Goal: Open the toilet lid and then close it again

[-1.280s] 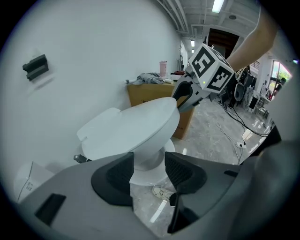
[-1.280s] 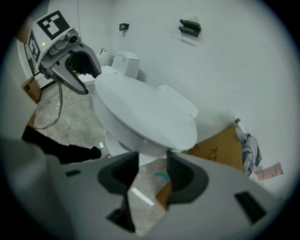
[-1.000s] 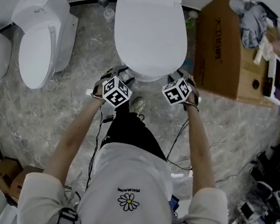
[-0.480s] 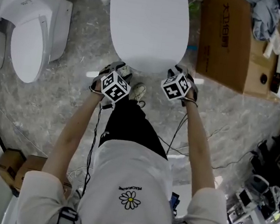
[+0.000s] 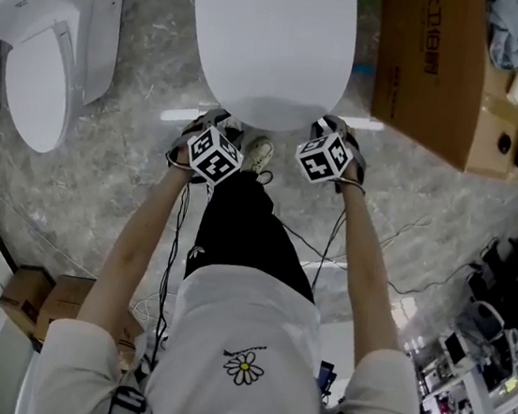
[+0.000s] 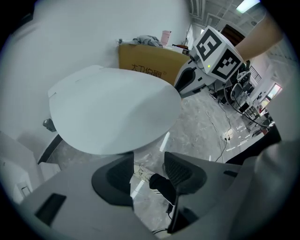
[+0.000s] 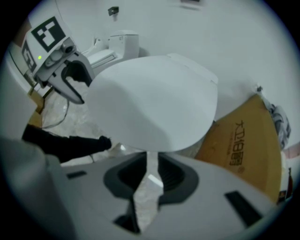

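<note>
Head view looks straight down on the white oval plastic toilet lid (image 5: pixel 269 42), which fills the upper middle of the frame. Its rear end is cut off by the top edge, and the bowl beneath it is hidden. The lid's rounded front rim lies just beyond both grippers. No view shows whether either one touches it.

The left gripper (image 6: pixel 149 164) has its fingers moderately apart, with only floor and a shoe showing in the gap. The right gripper (image 7: pixel 152 171) has its fingers drawn to a narrow slit, with only floor showing through it.

Just beside the lid on the right stands a brown cardboard box (image 5: pixel 428 72). Dark characters are printed on its side, but they cannot be read with confidence.

Well apart on the left is a second white toilet (image 5: pixel 48 50), partly cut off. The grey marbled stone floor (image 5: pixel 101 181) carries thin black cables (image 5: pixel 173 256). A light-coloured shoe (image 5: pixel 259 154) shows between the grippers.

The person's white T-shirt (image 5: pixel 242 332) bears a daisy under a line of print that is too small to read. Clutter at the right edge is hard to make out.
</note>
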A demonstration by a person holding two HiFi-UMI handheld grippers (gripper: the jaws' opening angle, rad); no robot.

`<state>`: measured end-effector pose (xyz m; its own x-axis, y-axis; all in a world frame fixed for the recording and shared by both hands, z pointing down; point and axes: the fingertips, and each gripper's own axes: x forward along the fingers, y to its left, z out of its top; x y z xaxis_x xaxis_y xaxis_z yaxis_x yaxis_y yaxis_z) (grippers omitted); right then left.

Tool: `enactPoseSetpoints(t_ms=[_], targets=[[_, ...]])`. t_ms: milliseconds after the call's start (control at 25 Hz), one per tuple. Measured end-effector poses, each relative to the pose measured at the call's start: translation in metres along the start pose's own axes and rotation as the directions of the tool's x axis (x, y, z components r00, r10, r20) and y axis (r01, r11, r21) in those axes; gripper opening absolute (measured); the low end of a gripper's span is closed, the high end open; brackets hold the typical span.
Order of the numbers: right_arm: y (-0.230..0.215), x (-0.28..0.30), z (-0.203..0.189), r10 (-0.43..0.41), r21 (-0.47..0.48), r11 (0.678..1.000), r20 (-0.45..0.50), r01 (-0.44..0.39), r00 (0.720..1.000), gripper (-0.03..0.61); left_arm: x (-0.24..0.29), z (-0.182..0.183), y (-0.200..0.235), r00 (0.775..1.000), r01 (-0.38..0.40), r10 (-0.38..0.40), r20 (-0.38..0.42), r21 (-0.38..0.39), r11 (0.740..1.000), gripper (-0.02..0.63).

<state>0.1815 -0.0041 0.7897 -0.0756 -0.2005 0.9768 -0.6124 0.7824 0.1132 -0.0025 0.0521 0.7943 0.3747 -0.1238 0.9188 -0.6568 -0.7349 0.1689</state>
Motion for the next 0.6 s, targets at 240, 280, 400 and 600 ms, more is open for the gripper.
enactPoseSetpoints(t_ms=[240,280,400,600], targets=[[0.001,0.025,0.000,-0.010,0.011,1.000,0.004,0.010,1.000,0.081,0.029,-0.017,0.008,0.993,0.034,-0.029,-0.112,0.045,0.998,0.215],[0.003,0.028,-0.001,-0.006,0.012,1.000,0.001,0.006,1.000,0.081,0.031,-0.018,0.009,0.993,0.035,-0.030,-0.113,0.041,0.999,0.213],[0.007,0.036,-0.002,0.009,0.020,1.000,-0.010,-0.009,1.000,0.081,0.037,-0.022,0.010,0.994,0.032,-0.031,-0.107,0.014,0.999,0.213],[0.008,0.050,-0.006,0.020,0.015,1.000,-0.027,-0.019,0.999,0.081,0.050,-0.026,0.013,0.992,0.045,-0.046,-0.119,-0.011,0.999,0.210]])
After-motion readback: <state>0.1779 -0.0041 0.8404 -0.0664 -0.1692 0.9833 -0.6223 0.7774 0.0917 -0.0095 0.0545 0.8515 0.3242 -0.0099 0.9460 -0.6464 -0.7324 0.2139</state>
